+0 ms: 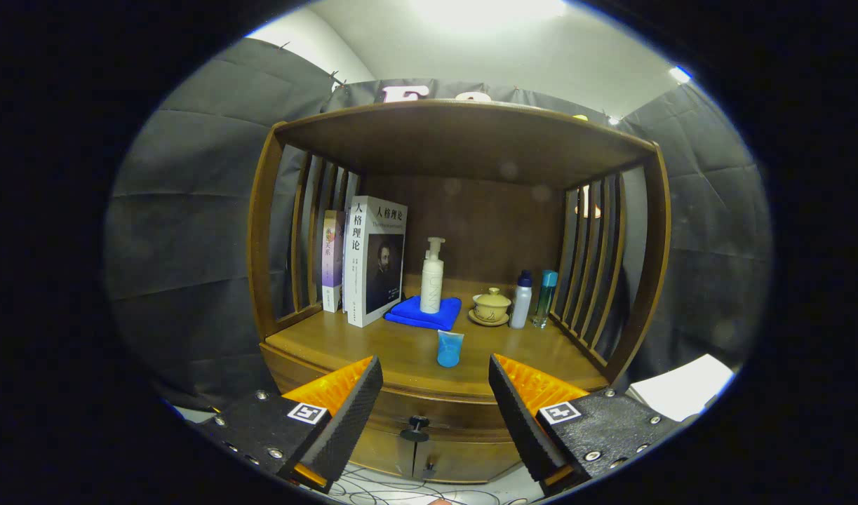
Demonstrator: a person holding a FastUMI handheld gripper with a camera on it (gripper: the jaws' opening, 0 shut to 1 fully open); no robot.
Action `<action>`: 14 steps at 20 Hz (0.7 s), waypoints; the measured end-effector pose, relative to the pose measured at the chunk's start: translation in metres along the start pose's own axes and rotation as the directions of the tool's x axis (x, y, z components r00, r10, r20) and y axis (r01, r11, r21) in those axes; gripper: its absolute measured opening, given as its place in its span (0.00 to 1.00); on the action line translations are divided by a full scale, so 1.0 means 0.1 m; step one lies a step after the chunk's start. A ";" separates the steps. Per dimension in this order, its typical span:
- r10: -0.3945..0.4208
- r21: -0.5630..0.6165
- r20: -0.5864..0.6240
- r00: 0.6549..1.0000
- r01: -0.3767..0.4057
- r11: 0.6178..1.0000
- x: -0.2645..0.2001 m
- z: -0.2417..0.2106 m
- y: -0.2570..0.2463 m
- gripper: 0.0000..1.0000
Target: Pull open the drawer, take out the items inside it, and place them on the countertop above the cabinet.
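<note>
Wooden cabinet (639,280) is facing me square on; its drawer (429,421) is sitting shut under the countertop (372,344), its long axis running left to right, its front and small dark knob (416,423) pointing toward me; I cannot tell what is lying inside it. I am holding the gripper (436,403) spread wide, gripping nothing, touching nothing; the knob is sitting between the fingers (344,421), near the middle of the gap. On the countertop, a small blue cup (450,348) is standing upright near the front edge, just beyond the fingers; farther back a white pump bottle (432,277) is standing on a folded blue cloth (424,313); two books (372,259) are standing upright at far left; a lidded tea bowl (490,306) and two slim bottles (530,299) are standing at far right.
</note>
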State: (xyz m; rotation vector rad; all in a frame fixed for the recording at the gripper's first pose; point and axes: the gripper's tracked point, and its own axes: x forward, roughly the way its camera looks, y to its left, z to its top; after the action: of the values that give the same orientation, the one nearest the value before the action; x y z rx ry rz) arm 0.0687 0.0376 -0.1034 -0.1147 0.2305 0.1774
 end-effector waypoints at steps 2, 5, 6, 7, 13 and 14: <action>0.018 -0.009 0.010 1.000 -0.018 1.000 -0.08 0.14 0.02 0.94; 0.044 -0.028 0.053 0.998 -0.043 0.999 -0.21 0.32 0.01 0.94; 0.018 -0.038 0.067 0.998 -0.016 0.999 -0.30 0.36 -0.10 0.94; -0.008 -0.041 0.082 0.997 0.012 0.999 -0.37 0.42 -0.17 0.94; -0.068 -0.017 0.159 0.985 0.072 0.997 -0.66 0.67 -0.35 0.94; -0.089 -0.025 0.149 0.985 0.094 0.995 -0.69 0.62 -0.41 0.94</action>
State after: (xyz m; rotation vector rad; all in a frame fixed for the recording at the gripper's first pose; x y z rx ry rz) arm 0.0235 -0.0057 -0.0228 -0.1428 0.0747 0.0973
